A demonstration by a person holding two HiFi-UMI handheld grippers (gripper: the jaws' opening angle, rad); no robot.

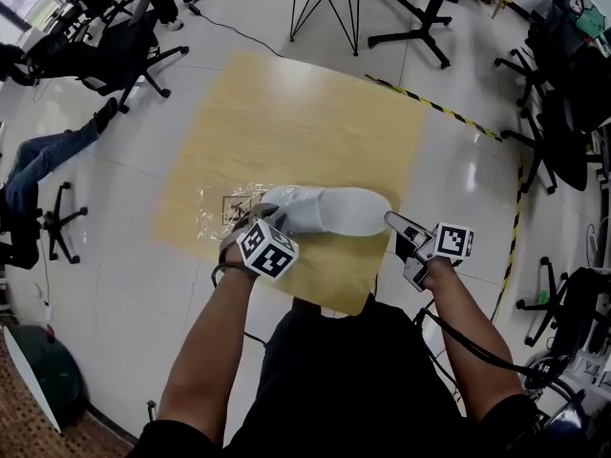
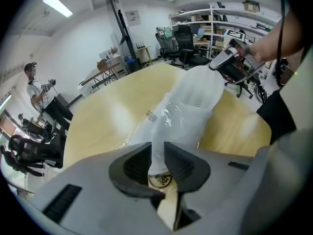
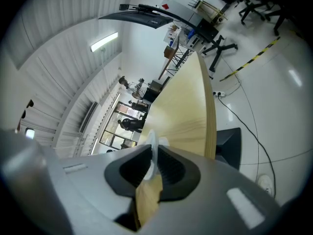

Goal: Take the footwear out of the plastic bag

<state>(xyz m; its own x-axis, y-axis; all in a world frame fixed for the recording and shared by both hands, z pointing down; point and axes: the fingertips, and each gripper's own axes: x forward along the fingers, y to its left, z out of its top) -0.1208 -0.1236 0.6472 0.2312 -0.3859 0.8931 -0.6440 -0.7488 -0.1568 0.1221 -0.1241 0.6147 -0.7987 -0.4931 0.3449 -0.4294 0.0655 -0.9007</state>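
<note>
Left gripper [image 2: 157, 152] clamps the slippery plastic bag [image 2: 164, 124] at centre; right gripper [image 3: 152, 156] pinches the rim of seemingly light, pliable footwear [image 1: 329, 210].

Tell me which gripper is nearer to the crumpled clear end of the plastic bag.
Left. The left gripper is right at the bag's clear end; the right gripper holds the opposite end.

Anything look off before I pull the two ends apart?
Nothing spilled or broken. The plastic bag is bunched where the left tool pinches it; the white footwear lies near the table's front edge, right tool gripping its end.
</note>
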